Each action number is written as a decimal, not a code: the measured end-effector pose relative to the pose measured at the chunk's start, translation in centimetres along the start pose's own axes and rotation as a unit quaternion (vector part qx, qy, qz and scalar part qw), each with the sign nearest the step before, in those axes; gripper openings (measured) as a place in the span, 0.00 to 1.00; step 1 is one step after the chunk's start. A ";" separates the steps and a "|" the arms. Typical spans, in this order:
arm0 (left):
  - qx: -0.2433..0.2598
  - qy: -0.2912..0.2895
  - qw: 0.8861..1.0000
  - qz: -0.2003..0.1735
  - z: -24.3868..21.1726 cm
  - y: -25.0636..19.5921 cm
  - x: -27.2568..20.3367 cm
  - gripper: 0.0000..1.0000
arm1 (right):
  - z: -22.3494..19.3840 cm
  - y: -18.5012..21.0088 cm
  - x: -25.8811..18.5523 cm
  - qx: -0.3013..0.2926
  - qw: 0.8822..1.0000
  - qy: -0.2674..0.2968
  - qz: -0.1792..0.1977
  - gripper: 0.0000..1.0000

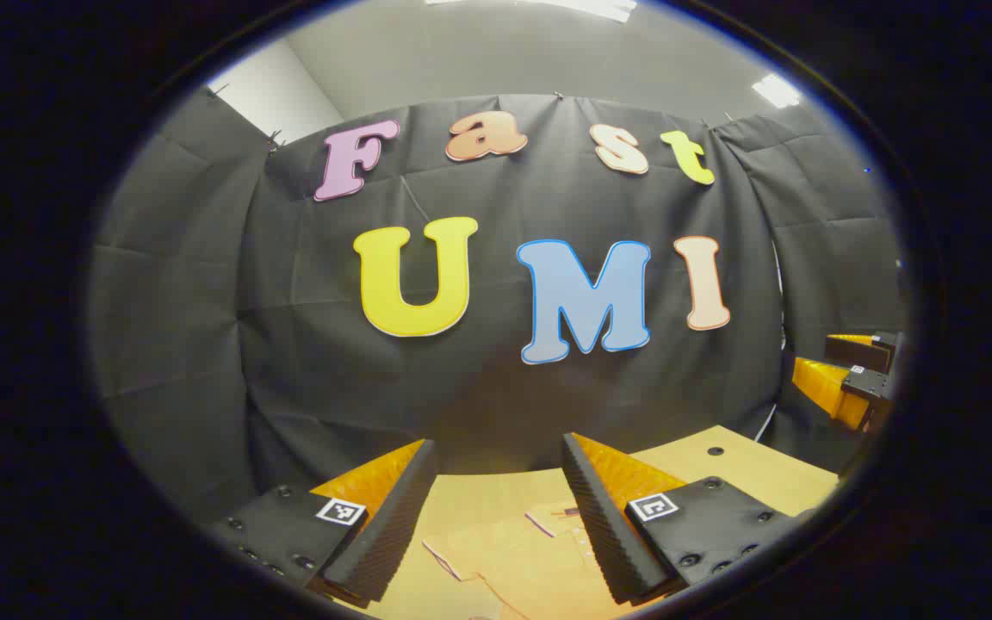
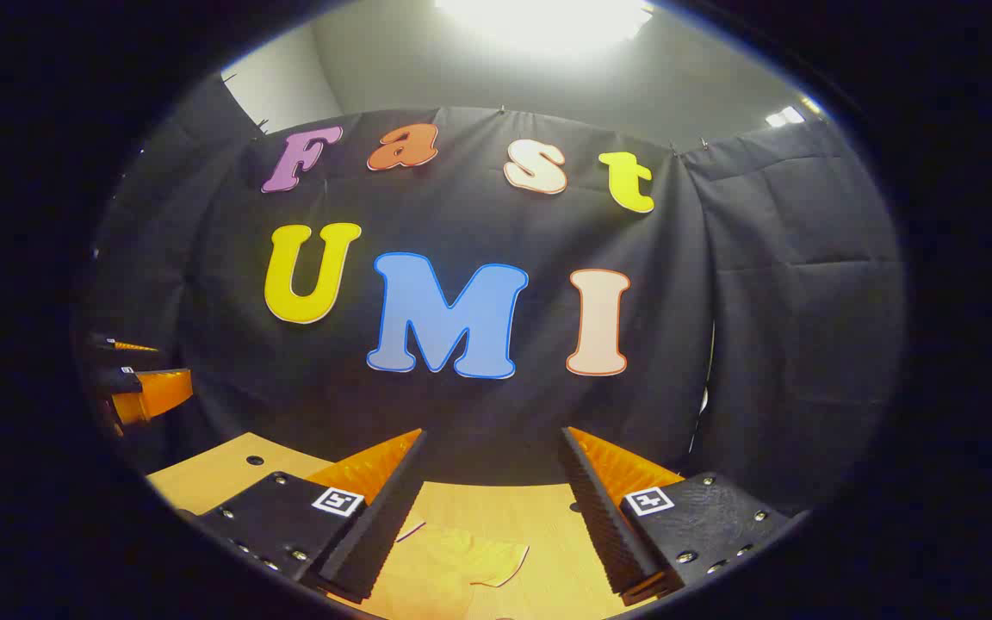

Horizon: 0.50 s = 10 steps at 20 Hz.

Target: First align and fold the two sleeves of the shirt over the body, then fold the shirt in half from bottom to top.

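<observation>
left gripper view: left gripper (image 1: 496, 508), raised above the bench (image 1: 746, 469), its two fingers (image 1: 384, 534) spread wide apart with nothing between them. bench: pale wood top with a small dark hole near its far right part. shirt (image 1: 522, 555): pale, close in tone to the bench, lying flat on the bench below and between the fingers; a folded edge with a thin dark outline runs across it, and a small flap sits near the right finger. which part of the shirt this is cannot be told. right gripper (image 1: 849, 375): seen at the right edge, held up off the bench, apart from the shirt; its fingers stand apart. booth wall (image 1: 203, 344): black cloth behind the bench. ceiling light (image 1: 776, 89): upper right.

right gripper view: right gripper (image 2: 492, 508), raised above the bench (image 2: 220, 469), fingers (image 2: 380, 525) wide apart, holding nothing. shirt (image 2: 461, 560): a rumpled pale part on the bench, low between the fingers. left gripper (image 2: 139, 383): at the left edge, off the bench. ceiling light (image 2: 548, 17): bright, top centre.
</observation>
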<state>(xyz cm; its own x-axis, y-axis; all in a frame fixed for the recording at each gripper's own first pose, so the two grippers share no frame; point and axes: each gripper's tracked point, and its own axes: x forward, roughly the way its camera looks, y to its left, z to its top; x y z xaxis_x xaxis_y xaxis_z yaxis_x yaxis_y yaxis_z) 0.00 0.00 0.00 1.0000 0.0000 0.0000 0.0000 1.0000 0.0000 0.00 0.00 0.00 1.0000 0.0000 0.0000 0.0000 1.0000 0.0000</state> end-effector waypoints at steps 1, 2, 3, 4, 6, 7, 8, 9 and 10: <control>0.001 0.001 1.000 -0.001 0.0 -0.1 0.1 0.96 | -0.1 0.0 0.1 0.001 1.000 0.001 0.000 0.96; 0.002 0.002 1.000 0.000 -0.1 -0.1 0.2 0.96 | -0.1 0.1 0.1 0.000 1.000 0.003 0.001 0.95; 0.002 0.003 1.000 -0.001 -0.1 -0.3 0.2 0.96 | -0.1 0.1 0.1 0.000 1.000 0.005 0.002 0.95; 0.002 0.003 1.000 0.000 -0.2 -0.4 0.2 0.96 | -0.1 0.1 0.2 0.000 1.000 0.006 0.003 0.96; 0.002 0.004 1.000 0.001 -0.2 -0.5 0.4 0.96 | -0.1 0.2 0.2 -0.001 1.000 0.008 0.005 0.94; 0.003 0.004 1.000 0.001 -0.2 -0.6 0.5 0.96 | -0.1 0.2 0.2 -0.002 1.000 0.010 0.006 0.97; 0.004 0.003 1.000 0.001 -0.1 -0.8 0.5 0.96 | -0.1 0.3 0.3 -0.002 1.000 0.011 0.007 0.94; 0.004 0.002 1.000 0.002 0.0 -0.8 0.7 0.96 | -0.2 0.3 0.3 -0.002 1.000 0.012 0.008 0.94; 0.005 0.003 1.000 0.003 -0.1 -0.8 0.8 0.96 | -0.2 0.4 0.4 -0.001 1.000 0.014 0.009 0.94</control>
<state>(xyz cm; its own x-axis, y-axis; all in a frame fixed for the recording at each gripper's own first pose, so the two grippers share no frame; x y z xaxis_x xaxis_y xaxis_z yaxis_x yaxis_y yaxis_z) 0.81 -0.84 -0.11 1.0000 0.0062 -0.0054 -0.0062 0.9999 0.0095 0.43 0.37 -0.22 0.9994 0.0183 -0.0279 -0.0183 0.9998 -0.0022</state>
